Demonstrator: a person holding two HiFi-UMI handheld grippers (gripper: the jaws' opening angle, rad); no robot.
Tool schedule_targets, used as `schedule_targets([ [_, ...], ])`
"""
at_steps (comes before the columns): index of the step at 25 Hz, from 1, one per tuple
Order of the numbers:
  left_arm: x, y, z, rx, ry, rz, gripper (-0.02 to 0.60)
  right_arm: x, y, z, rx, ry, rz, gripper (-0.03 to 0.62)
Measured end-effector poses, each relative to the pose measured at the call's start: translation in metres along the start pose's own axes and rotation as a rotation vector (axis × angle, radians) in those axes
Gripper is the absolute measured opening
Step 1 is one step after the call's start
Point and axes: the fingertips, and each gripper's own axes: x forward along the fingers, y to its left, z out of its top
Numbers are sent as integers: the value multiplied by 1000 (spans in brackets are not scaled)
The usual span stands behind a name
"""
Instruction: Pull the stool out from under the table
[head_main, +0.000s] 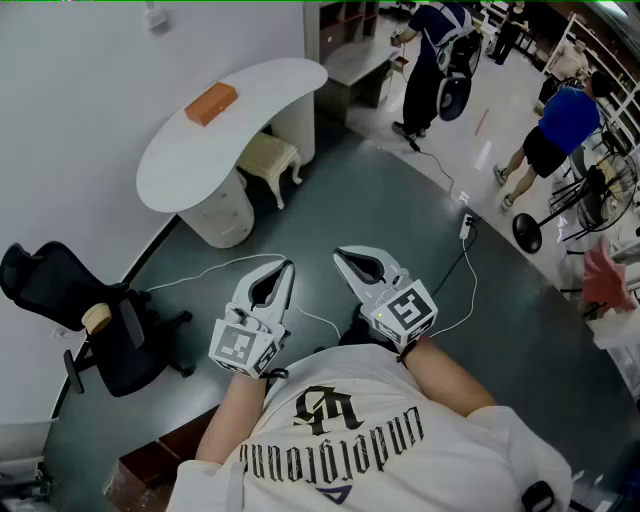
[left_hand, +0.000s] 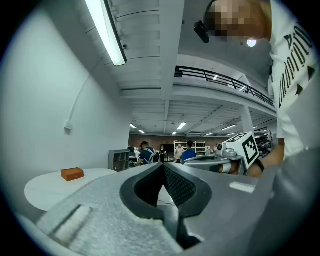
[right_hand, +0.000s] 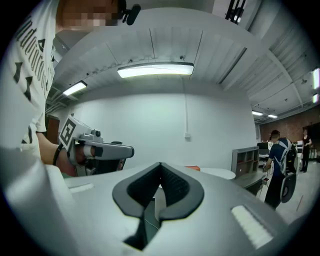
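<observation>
Found the left gripper (head_main: 284, 270) with jaws pressed together, holding nothing; found the right gripper (head_main: 344, 258) likewise closed and empty. Observed both held side by side close to the body, well apart from the work.

Located the stool (head_main: 268, 157) tucked partly beneath the white table (head_main: 270, 85), between its round pedestal and its far support. Noted an orange box (head_main: 211, 103) on the tabletop and a white cable (head_main: 205, 270) trailing across the floor between grippers and stool.

Judged the pull not yet begun.

Risks flagged:
- Could snag or drag the cable during the approach.
- Could knock the table and shift the box by pulling upward or askew.
- Could slip off a curved stool leg unless opening the jaws first and seating them squarely.
</observation>
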Motion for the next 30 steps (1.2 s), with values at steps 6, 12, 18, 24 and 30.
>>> schedule_targets([
  [6, 1, 9, 3, -12, 1, 31, 8, 1, -6, -1, -3, 14, -20, 2],
  [12, 9, 12, -5, -11, 1, 26, 8, 5, -14, -11, 7, 37, -18, 2],
  [18, 27, 18, -6, -15, 17, 39, 8, 10, -38, -21, 15, 42, -25, 2],
  [24, 69, 18, -17, -17, 28, 54, 8, 6, -80, -31, 24, 42, -4, 2],
  [30, 150, 13, -24, -33, 45, 84, 8, -6, -169, -44, 96, 35, -4, 2],
])
